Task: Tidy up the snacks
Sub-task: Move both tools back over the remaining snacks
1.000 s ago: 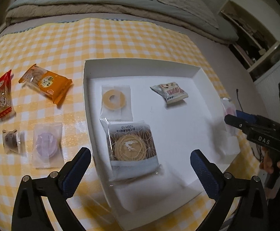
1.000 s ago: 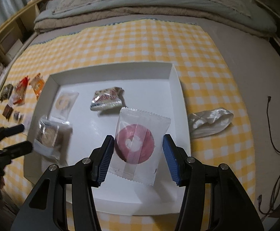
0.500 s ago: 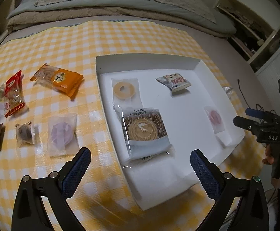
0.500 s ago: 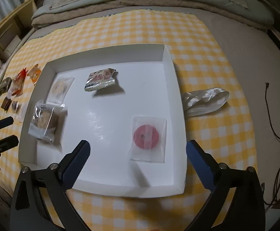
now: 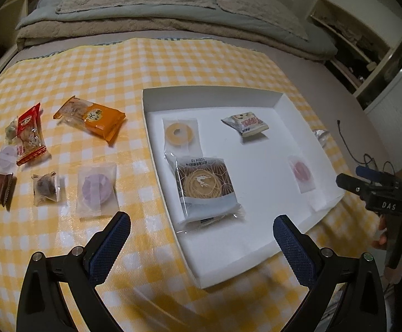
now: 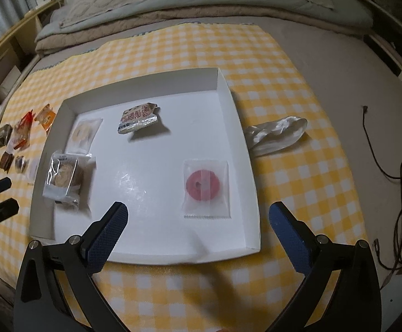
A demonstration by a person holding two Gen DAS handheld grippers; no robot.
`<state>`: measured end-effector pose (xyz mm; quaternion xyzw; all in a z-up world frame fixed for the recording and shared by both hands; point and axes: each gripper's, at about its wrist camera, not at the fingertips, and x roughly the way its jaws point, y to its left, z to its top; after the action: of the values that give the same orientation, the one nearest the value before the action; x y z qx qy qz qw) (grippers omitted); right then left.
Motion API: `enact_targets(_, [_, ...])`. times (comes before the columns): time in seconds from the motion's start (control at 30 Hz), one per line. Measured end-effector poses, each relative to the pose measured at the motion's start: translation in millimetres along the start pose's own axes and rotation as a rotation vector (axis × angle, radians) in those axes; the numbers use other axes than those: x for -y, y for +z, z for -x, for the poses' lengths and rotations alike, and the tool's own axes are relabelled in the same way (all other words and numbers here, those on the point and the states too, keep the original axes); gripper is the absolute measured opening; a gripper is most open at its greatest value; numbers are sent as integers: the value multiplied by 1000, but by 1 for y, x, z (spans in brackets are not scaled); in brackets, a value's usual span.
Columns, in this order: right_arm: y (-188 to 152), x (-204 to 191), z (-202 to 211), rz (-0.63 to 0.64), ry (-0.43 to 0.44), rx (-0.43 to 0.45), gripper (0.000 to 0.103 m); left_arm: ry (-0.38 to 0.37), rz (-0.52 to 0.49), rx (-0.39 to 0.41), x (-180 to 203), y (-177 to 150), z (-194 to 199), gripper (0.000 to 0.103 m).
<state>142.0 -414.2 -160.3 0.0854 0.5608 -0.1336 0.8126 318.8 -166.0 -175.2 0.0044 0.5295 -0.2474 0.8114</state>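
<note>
A white tray (image 6: 245, 149) sits on the yellow checked cloth. In it lie a red ring snack in a clear packet (image 6: 205, 186), a brown cookie pack (image 5: 205, 185), a pale ring snack (image 5: 179, 132) and a small white-red packet (image 5: 246, 123). My right gripper (image 6: 198, 228) hangs open over the tray's near edge, just short of the red ring packet, nothing between its fingers. My left gripper (image 5: 202, 239) is open and empty above the tray's near left corner. Left of the tray lie an orange packet (image 5: 90, 117), a purple snack (image 5: 97, 189) and several small packets.
A crumpled clear wrapper (image 6: 277, 132) lies on the cloth right of the tray. A black cable (image 6: 394, 171) trails over the bare mattress at the right. Folded bedding (image 5: 159, 8) lines the far side. The right gripper (image 5: 380, 196) shows at the right edge of the left wrist view.
The right gripper opened and let go of the red ring packet, which now lies in the tray; it drew back. The left gripper pulled back and up, leaving the cookie pack farther away.
</note>
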Motion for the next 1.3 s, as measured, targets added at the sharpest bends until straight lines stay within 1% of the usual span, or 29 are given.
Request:
enact_targets(0.07, [-2,-3,5,11,-12,13,103,6,-11,5,0,-1,5,103])
enact_targets(0.3, [-1,-22,24,23,22,53,103,20,-16,39,-7,-1,27,103])
enact_targets(0.4, [1,-34,34,21,38,86,103,22,-15,58,-15,1,40,103])
enact_targets(0.63, [11,-65,43,54,66,119,103,39,1,109,-40,2,71,103])
enact_targets(0.87, [22,-103,51,92,116,147,103,81,11,141,-67,-1,97,103])
enact_targets(1.03, [27,-132,53,117,150,157,103,121,41,154,-95,-5,114,103])
enact_targets(1.13, [31,-149,52,131,170,163,103,145,39,160,-110,-7,124,103])
enact_targets(1.3, [36,-177,43,146,200,146,103,189,30,165,-132,-10,133,103])
